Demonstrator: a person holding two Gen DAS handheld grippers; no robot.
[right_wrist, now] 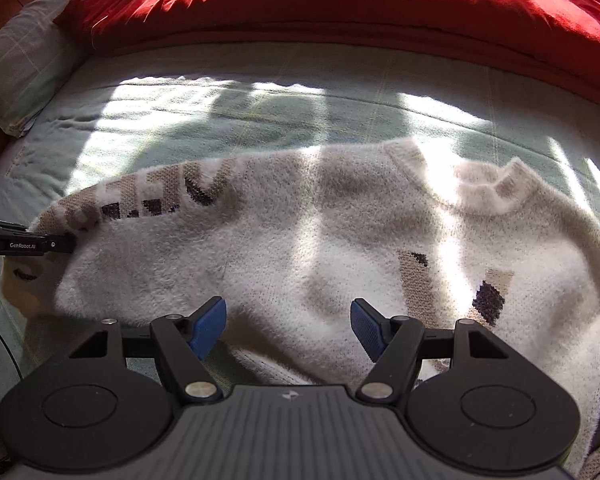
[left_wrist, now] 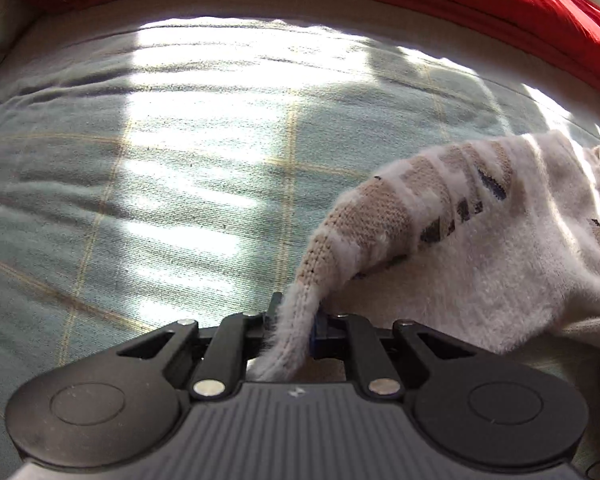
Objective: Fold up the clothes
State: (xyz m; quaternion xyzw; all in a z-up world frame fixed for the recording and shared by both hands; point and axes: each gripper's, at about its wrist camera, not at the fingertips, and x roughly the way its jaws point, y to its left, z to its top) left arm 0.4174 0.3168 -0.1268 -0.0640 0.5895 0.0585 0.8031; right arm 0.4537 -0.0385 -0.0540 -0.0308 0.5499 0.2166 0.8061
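Fuzzy cream sweater (right_wrist: 300,248) is lying spread across the middle of the bed (right_wrist: 180,120), collar (right_wrist: 496,188) pointing toward the far edge where the red blanket (right_wrist: 340,8) is bunched. Long axis is running left-right across the bed; the left sleeve (left_wrist: 380,216) is stretching out toward the bed's left edge.

Left gripper (left_wrist: 296,320) is clamping the sleeve's cuff end, knit pinched between closed jaws, fabric trailing off to its right toward the sweater body. So the body is lying to the right of this grip; judging from that, the sleeve probably needs carrying rightward over the chest. Gripper is pointing steeply down.

Right gripper (right_wrist: 288,328) is hanging over the sweater's near-middle, jaws spread wide, blue pads (right_wrist: 208,328) holding nothing, also aiming steeply down. Left hand is the nearer one to the sleeve.
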